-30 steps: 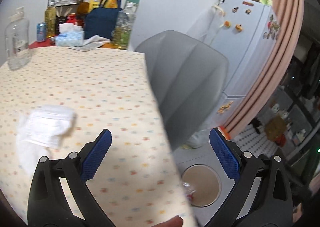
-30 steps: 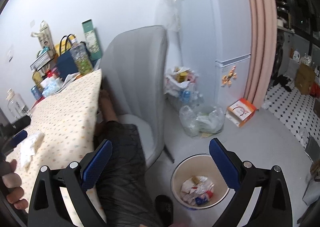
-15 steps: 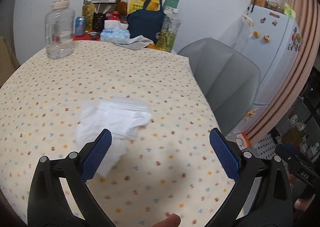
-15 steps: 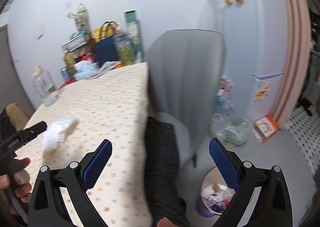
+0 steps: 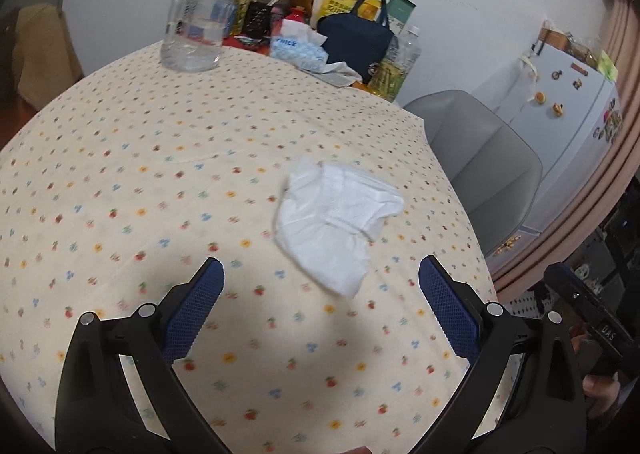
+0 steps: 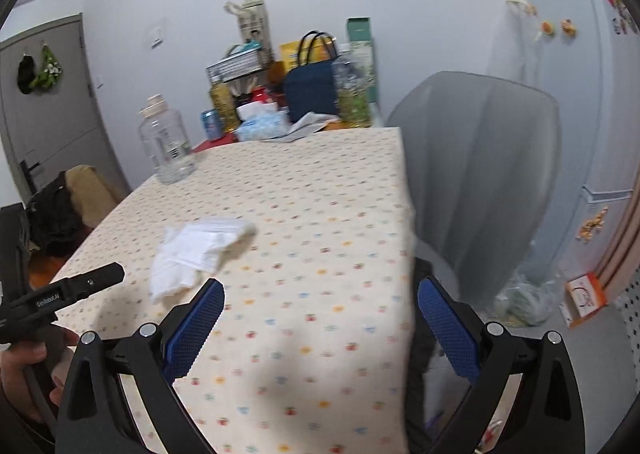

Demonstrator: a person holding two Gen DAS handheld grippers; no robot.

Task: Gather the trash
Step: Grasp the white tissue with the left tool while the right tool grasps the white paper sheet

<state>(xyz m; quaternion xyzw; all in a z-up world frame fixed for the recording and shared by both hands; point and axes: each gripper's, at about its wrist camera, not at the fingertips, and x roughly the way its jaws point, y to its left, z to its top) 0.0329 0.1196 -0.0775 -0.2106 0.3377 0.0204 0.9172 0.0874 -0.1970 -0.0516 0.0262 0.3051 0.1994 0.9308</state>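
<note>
Crumpled white tissue [image 5: 340,222] flat on surface [image 5: 120,182], toward right edge, untouched. Left claw [image 5: 320,306] spread wide, empty, just short of it. Right claw [image 6: 320,318] likewise spread, empty. Risk: thin sheet slipping, tablecloth pinched instead.

White walls, grey chair [image 6: 476,174], fridge [image 6: 568,86].

place: a home, eating corner | desk [image 5: 120,182] with dotted cloth | fridge [image 6: 568,94] with magnets | grey chair [image 6: 476,174] | water jug [image 5: 198,14], tissues [image 5: 298,48], blue bag [image 5: 358,40]
</note>
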